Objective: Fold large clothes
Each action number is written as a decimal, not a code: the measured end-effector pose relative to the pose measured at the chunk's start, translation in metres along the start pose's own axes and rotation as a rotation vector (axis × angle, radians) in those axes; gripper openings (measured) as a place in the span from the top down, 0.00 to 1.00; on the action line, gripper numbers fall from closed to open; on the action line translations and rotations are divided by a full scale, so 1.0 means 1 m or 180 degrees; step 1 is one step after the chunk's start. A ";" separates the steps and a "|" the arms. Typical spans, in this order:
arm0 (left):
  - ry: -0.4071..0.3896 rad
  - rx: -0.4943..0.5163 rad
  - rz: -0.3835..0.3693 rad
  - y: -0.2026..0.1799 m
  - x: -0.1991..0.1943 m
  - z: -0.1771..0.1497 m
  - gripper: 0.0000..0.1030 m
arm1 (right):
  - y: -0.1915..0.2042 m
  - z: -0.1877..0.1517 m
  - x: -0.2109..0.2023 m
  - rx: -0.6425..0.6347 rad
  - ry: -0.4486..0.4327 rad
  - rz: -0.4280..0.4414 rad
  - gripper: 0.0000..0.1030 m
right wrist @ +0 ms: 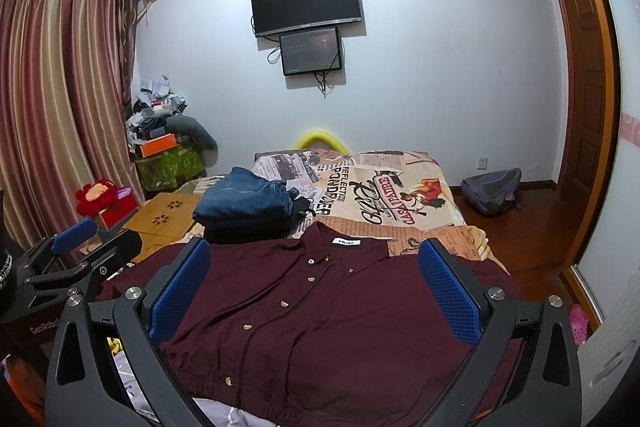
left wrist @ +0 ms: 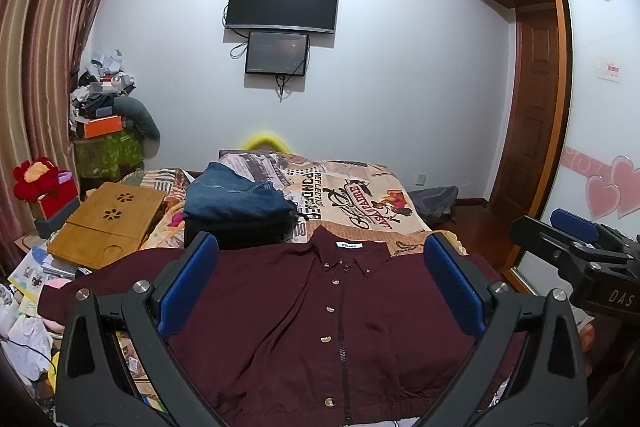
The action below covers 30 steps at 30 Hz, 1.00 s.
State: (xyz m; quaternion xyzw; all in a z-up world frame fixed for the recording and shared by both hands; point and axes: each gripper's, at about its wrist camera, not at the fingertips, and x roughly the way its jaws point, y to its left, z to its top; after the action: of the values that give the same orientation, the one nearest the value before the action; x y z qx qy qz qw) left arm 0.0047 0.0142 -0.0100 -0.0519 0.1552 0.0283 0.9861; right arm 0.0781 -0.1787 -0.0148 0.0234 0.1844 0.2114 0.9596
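Left wrist view: maroon shirt flat below wide-spread left tool.

Maroon shirt, blue jeans, striped red-gold curtains.

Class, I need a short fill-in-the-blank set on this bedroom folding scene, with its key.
1. The maroon shirt lies spread on the ____.
2. Both grippers, left and right, are ____.
3. Folded jeans lie beyond the shirt's ____.
4. The television hangs on the ____.

Missing words: bed; open; collar; wall
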 end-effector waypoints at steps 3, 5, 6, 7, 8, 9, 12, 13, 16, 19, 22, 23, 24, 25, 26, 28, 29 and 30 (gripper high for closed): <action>-0.0002 0.0002 0.0002 -0.002 0.002 0.001 0.00 | 0.001 0.000 0.000 -0.0005 0.0001 -0.0005 0.00; -0.0004 0.0003 0.0002 -0.002 0.002 0.001 0.00 | 0.002 0.001 0.000 -0.0004 -0.0007 -0.0001 0.00; -0.0005 0.0002 0.0003 -0.002 0.002 0.001 0.00 | 0.002 0.001 0.000 -0.0007 -0.0009 0.0000 0.00; -0.0005 0.0002 0.0004 -0.002 0.002 0.001 0.00 | 0.005 0.002 0.000 -0.0014 -0.0012 -0.0001 0.00; -0.0002 0.0002 0.0002 -0.002 0.002 0.001 0.00 | 0.006 0.002 -0.001 -0.0017 -0.0016 -0.0002 0.00; -0.0003 -0.0001 0.0000 -0.002 0.002 0.001 0.00 | 0.007 0.003 -0.001 -0.0022 -0.0018 -0.0004 0.00; -0.0004 -0.0008 0.0005 -0.002 0.002 0.001 0.00 | 0.009 0.003 0.000 -0.0027 -0.0011 -0.0006 0.00; -0.0004 -0.0015 0.0008 -0.002 0.003 0.001 0.00 | 0.009 0.003 0.000 -0.0026 -0.0010 -0.0005 0.00; -0.0003 -0.0027 0.0014 0.000 0.004 0.001 0.00 | 0.010 0.004 0.000 -0.0036 -0.0013 -0.0002 0.00; -0.0006 -0.0025 0.0029 0.000 0.004 0.001 0.00 | 0.010 0.004 0.001 -0.0035 -0.0009 0.0007 0.00; -0.0012 -0.0022 0.0033 0.000 0.005 0.000 0.00 | 0.011 0.004 0.001 -0.0035 -0.0008 0.0010 0.00; -0.0015 -0.0023 0.0035 0.000 0.005 0.000 0.00 | 0.011 0.004 0.001 -0.0037 -0.0008 0.0009 0.00; -0.0016 -0.0021 0.0037 0.000 0.005 0.000 0.00 | 0.011 0.004 0.001 -0.0037 -0.0008 0.0008 0.00; -0.0017 -0.0021 0.0037 0.000 0.006 0.000 0.00 | 0.011 0.004 0.001 -0.0041 -0.0009 0.0008 0.00; -0.0017 -0.0022 0.0035 0.000 0.005 0.000 0.00 | 0.011 0.004 0.001 -0.0046 -0.0013 0.0005 0.00; -0.0020 -0.0025 0.0033 0.000 0.005 0.000 0.00 | 0.012 0.004 0.001 -0.0054 -0.0010 0.0001 0.00; -0.0017 -0.0027 0.0034 0.000 0.006 0.000 0.00 | 0.012 0.004 0.002 -0.0055 -0.0010 0.0002 0.00; -0.0017 -0.0030 0.0035 0.000 0.005 0.000 0.00 | 0.012 0.004 0.001 -0.0052 -0.0014 0.0003 0.00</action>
State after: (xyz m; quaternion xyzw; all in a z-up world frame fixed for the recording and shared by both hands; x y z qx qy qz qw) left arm 0.0098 0.0143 -0.0117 -0.0557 0.1527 0.0345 0.9861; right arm 0.0761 -0.1675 -0.0103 0.0162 0.1806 0.2132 0.9600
